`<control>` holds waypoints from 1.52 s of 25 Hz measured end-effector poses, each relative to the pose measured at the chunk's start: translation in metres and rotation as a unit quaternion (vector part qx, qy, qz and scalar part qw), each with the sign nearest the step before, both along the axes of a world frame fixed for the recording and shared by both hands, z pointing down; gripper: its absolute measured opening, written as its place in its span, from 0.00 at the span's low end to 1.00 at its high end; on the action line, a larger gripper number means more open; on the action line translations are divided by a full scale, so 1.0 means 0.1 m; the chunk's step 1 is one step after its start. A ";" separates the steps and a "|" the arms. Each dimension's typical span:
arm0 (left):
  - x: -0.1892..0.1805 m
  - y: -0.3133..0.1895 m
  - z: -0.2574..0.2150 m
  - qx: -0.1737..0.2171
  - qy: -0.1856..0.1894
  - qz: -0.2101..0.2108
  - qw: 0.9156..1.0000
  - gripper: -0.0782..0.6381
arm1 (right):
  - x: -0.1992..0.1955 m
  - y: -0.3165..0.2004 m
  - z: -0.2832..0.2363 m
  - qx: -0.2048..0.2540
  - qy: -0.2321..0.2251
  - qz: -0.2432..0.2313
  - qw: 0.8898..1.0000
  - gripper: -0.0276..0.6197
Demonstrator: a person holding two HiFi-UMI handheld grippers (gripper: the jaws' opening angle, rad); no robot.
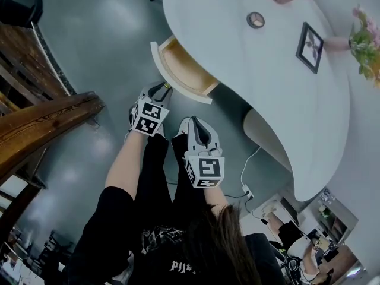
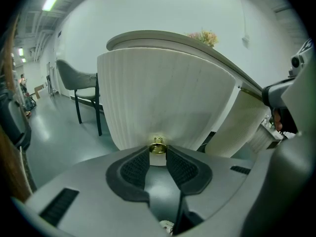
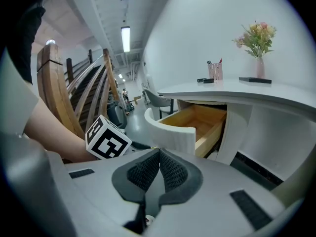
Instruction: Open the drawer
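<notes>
Drawer stands out from the white curved desk, wooden inside showing. Left gripper reaches forward and down off a stretched forearm, jaws clamped on the brass knob of the ribbed drawer front. Right gripper sits nearer the body, just beside the left one, angled down, jaws pressed together on nothing, apart from the drawer.

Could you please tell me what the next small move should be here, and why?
Probably draw the left claw a little further straight back. It is closed on the brass knob of the drawer, which is out of the desk with its wooden inside showing, but perhaps not fully. The right claw is shut and empty.
</notes>
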State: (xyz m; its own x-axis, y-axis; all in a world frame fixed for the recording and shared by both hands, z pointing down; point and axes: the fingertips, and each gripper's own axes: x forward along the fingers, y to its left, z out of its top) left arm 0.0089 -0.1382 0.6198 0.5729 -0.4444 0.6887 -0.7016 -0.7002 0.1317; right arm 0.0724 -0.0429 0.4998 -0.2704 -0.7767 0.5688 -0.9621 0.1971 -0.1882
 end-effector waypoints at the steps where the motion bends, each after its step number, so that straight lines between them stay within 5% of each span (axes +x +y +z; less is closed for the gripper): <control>1: -0.01 0.02 0.00 -0.001 -0.002 0.001 1.000 0.27 | -0.01 0.01 -0.01 0.000 0.001 -0.002 1.000 0.08; 12: -0.26 0.27 0.04 -0.021 -0.042 0.001 0.999 0.27 | -0.13 0.11 -0.08 -0.007 -0.005 -0.027 1.000 0.08; 38: -0.65 0.53 0.03 -0.041 -0.065 0.000 0.997 0.27 | -0.49 0.44 -0.17 -0.025 0.010 -0.092 0.995 0.08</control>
